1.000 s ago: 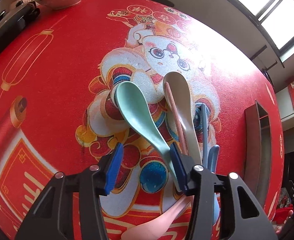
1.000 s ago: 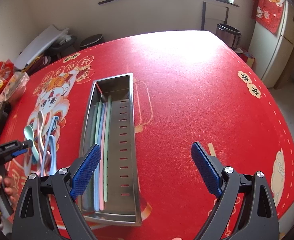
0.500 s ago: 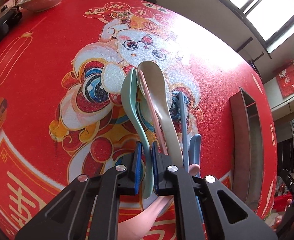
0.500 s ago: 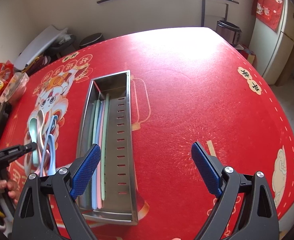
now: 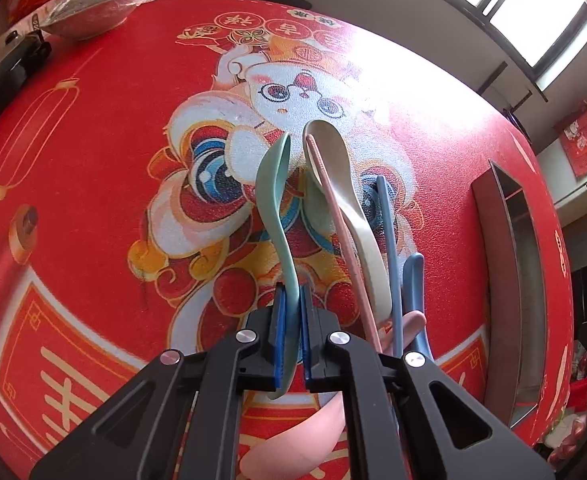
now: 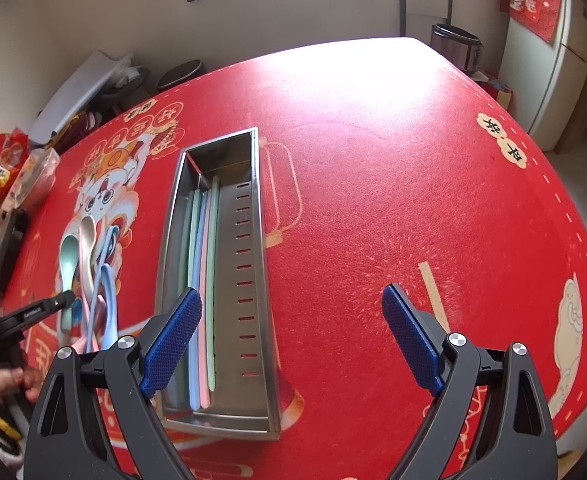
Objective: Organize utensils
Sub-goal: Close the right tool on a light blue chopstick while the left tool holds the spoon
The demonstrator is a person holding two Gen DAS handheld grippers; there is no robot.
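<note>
The red tablecloth (image 6: pixel 373 140) carries the steel tray (image 6: pixel 267 320) lying lengthwise ahead of my right claw (image 6: pixel 293 340), which I hold wide and empty above it, chopsticks already along its left side. My left claw (image 5: pixel 291 336) is clamped on the green spoon (image 5: pixel 273 184) by its handle, turned on edge, because the beige spoon (image 5: pixel 333 168) lies just beside it

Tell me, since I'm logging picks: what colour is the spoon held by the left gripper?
Pale mint green spoon, shut between the left gripper pads; clearest in the left wrist view.
</note>
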